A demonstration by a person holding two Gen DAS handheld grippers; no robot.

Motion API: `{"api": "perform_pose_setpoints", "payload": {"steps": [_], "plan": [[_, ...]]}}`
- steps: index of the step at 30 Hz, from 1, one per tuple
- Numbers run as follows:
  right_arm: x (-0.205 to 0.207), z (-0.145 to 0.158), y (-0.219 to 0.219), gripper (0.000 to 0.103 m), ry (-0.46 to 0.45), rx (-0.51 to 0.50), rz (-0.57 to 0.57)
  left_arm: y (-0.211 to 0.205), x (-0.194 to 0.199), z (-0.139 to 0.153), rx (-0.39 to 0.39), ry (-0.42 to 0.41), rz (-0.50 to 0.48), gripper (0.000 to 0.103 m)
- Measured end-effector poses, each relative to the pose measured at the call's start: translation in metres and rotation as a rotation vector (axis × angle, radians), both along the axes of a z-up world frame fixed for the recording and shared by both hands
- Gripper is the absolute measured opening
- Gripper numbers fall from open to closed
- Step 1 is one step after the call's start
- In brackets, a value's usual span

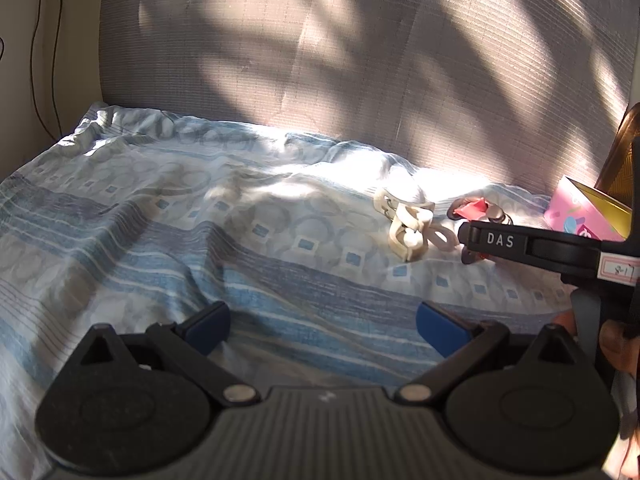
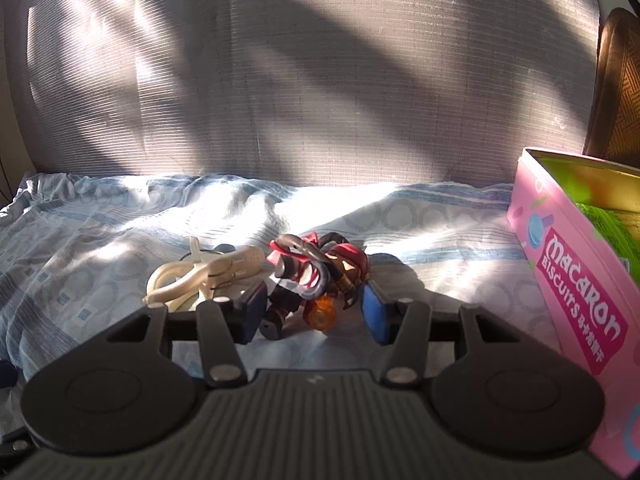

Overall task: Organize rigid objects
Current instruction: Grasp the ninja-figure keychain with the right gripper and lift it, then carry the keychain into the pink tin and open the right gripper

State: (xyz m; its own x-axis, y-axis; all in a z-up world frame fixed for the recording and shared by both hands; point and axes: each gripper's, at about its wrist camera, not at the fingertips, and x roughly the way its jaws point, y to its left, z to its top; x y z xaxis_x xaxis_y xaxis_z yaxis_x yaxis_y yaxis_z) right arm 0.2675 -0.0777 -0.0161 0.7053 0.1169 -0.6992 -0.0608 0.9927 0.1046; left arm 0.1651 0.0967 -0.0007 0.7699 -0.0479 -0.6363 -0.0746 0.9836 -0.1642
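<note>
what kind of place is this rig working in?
Likely a home, on a bed or sofa: a rumpled blue-and-white patterned sheet covers the soft surface, a grey woven fabric backrest rises behind it, and a pink macaron biscuit tin stands alongside.

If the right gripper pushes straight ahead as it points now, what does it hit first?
Most likely the red and dark toy figure, which lies between the open right gripper fingers, pads apparently not touching. The cream toy sits just left of that line.
</note>
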Motion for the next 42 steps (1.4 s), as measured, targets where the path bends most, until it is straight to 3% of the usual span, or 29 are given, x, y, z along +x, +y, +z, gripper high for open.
{"api": "perform_pose_setpoints", "payload": {"steps": [23, 38, 42], "plan": [[0.006, -0.005, -0.007, 0.049, 0.048, 0.07, -0.005, -0.003, 0.003, -0.002, 0.022, 0.013, -0.013, 0.103], [-0.045, 0.007, -0.029, 0.05, 0.058, 0.148, 0.034, -0.007, 0.003, -0.002, 0.047, 0.017, -0.049, 0.103], [-0.065, 0.013, -0.023, 0.05, 0.057, 0.097, 0.088, -0.009, 0.003, -0.002, 0.053, 0.018, -0.057, 0.103]]}}
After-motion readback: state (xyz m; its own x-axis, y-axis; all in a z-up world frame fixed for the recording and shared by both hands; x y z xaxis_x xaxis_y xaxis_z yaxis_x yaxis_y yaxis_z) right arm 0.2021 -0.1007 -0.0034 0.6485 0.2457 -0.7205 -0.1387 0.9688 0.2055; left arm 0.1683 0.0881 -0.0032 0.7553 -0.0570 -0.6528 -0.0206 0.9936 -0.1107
